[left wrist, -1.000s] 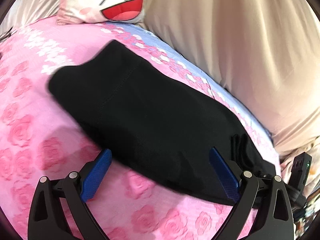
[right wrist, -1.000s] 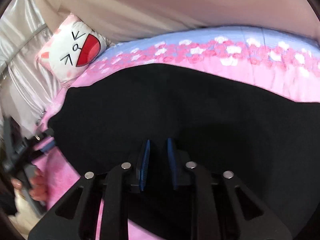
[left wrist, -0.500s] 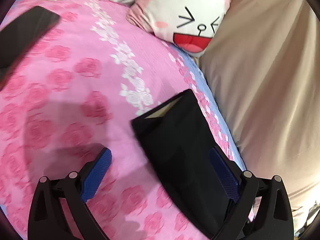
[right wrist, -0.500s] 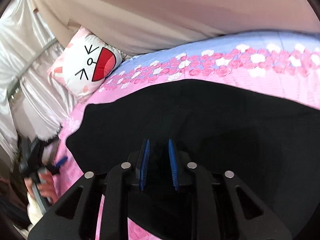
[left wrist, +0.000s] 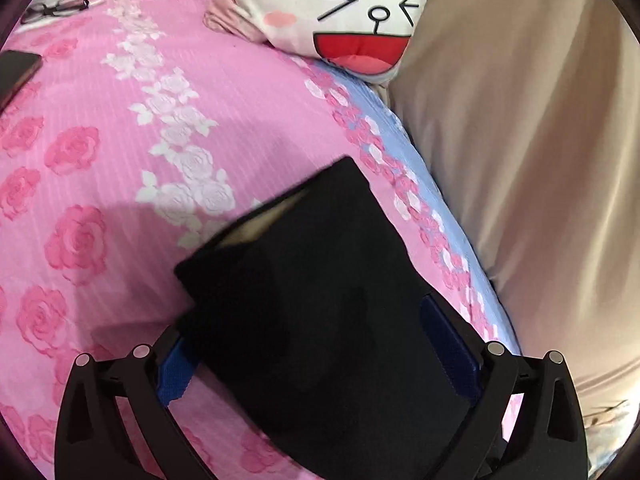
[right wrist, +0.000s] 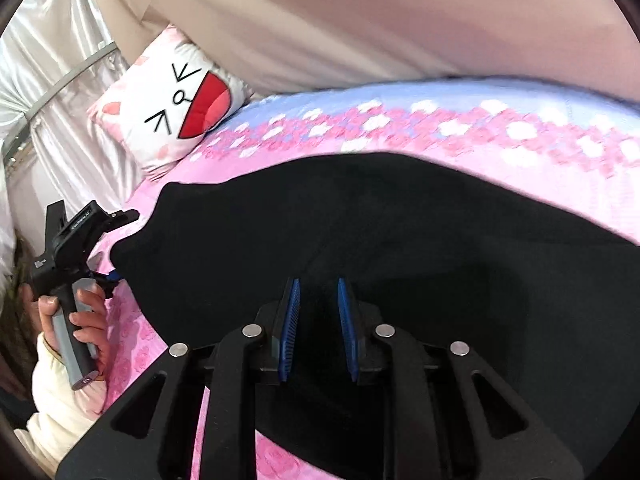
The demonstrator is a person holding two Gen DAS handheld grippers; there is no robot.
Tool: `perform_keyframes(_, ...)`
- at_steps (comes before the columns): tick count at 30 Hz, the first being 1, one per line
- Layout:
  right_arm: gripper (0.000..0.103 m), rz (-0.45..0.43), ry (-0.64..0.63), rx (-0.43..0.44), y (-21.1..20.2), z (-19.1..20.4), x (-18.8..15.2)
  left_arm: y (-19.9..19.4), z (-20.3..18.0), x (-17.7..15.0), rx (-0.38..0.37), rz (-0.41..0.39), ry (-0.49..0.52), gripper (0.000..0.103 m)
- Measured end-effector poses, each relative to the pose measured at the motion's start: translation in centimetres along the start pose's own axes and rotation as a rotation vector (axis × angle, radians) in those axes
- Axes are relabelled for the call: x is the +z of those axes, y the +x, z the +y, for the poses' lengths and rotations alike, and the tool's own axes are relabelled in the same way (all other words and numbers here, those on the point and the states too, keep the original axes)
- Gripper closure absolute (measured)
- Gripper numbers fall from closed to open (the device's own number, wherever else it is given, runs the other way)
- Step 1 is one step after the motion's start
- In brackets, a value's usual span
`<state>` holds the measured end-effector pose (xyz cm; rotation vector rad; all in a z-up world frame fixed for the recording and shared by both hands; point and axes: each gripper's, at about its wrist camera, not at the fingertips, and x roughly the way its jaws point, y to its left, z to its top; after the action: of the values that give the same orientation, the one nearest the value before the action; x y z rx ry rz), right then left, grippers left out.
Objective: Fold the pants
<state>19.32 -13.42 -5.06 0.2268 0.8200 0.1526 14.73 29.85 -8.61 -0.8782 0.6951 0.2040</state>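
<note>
Black pants (left wrist: 320,300) lie folded in a long band on the pink rose bedsheet (left wrist: 100,160). My left gripper (left wrist: 308,320) is open wide, and the band's end lies between its blue pads, covering the tip of the left finger (left wrist: 176,372). The pads do not press on the cloth. The right wrist view shows the same pants (right wrist: 400,220) across the middle. My right gripper (right wrist: 319,320) sits over their near part, pads a narrow gap apart with black cloth in it. The left gripper (right wrist: 120,244) shows at the pants' left end, held by a hand (right wrist: 80,320).
A cartoon-face pillow (left wrist: 340,20) leans at the head of the bed against beige cloth (left wrist: 520,160). Glasses (left wrist: 56,6) and a dark flat device (left wrist: 16,72) lie at the far left of the sheet. A silvery curtain (right wrist: 60,60) hangs behind the pillow (right wrist: 172,108).
My left gripper has swung from the pants' middle to their end, rolling as it went; the end now lies between its open fingers. The right gripper's gap looks the same.
</note>
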Motion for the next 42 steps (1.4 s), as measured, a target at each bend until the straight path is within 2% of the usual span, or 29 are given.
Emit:
perform_keyframes(1, 0.082, -0.001, 0.004, -0.014, -0.4, -0.1, -0.1, 0.1, -0.2, -0.1, 0.003, 0.003, -0.007, 0.015)
perform_keyframes(4, 0.082, -0.003, 0.010, -0.068, -1.5, -0.7, -0.8, 0.5, -1.1, -0.5, 0.045, 0.022, 0.009, 0.015)
perform_keyframes(6, 0.081, -0.015, 0.007, -0.104, -2.2, -0.9, -1.2, 0.7, -1.9, -0.9, 0.088, 0.029, 0.038, 0.022)
perform_keyframes(7, 0.081, -0.016, 0.011, -0.103, -2.4, -1.1, -1.4, 0.8, -2.6, -1.4, 0.139, 0.031, 0.080, 0.039)
perform_keyframes(8, 0.081, -0.017, 0.022, -0.095, -2.6, -1.4, -1.6, 1.0, -2.8, -1.6, 0.169, 0.036, 0.104, 0.063)
perform_keyframes(10, 0.081, -0.021, 0.045, -0.084, -3.1, -2.2, -1.9, 1.1, -3.4, -2.0, 0.221, 0.038, 0.161, 0.079)
perform_keyframes(11, 0.081, -0.027, 0.050, -0.086, -3.4, -2.5, -2.1, 0.9, -3.5, -2.1, 0.211, 0.038, 0.171, 0.087)
perform_keyframes(15, 0.081, -0.062, 0.085, -0.099, -5.4, -4.1, -2.4, -0.5, -4.9, -2.1, 0.159, 0.011, 0.212, 0.089)
perform_keyframes(18, 0.081, -0.095, 0.107, -0.130, -7.4, -5.6, -2.8, -3.0, -8.1, -3.0, 0.112, -0.051, 0.296, 0.090)
perform_keyframes(21, 0.081, -0.123, 0.137, -0.180, -9.5, -7.5, -3.4, -5.9, -13.3, -5.3, 0.044, -0.107, 0.453, 0.090)
perform_keyframes(24, 0.081, -0.148, 0.182, -0.217, -11.4, -9.8, -4.2, -8.0, -19.3, -9.3, -0.033, -0.130, 0.650, 0.090)
perform_keyframes(26, 0.081, -0.166, 0.220, -0.240, -12.8, -11.6, -4.9, -8.8, -23.4, -13.2, -0.080, -0.123, 0.800, 0.090)
perform_keyframes(30, 0.081, -0.190, 0.297, -0.284, -15.3, -15.2, -6.7, -8.1, -28.8, -20.0, -0.159, -0.064, 0.990, 0.090)
perform_keyframes(34, 0.081, -0.197, 0.355, -0.314, -17.1, -18.0, -8.6, -5.0, -31.6, -26.1, -0.200, 0.069, 1.084, 0.090)
perform_keyframes(39, 0.081, -0.202, 0.412, -0.325, -18.4, -20.6, -10.5, -0.9, -32.0, -32.5, -0.146, 0.170, 1.174, 0.090)
perform_keyframes(42, 0.081, -0.207, 0.432, -0.320, -19.0, -21.8, -11.1, 1.2, -31.3, -34.1, -0.107, 0.221, 1.174, 0.090)
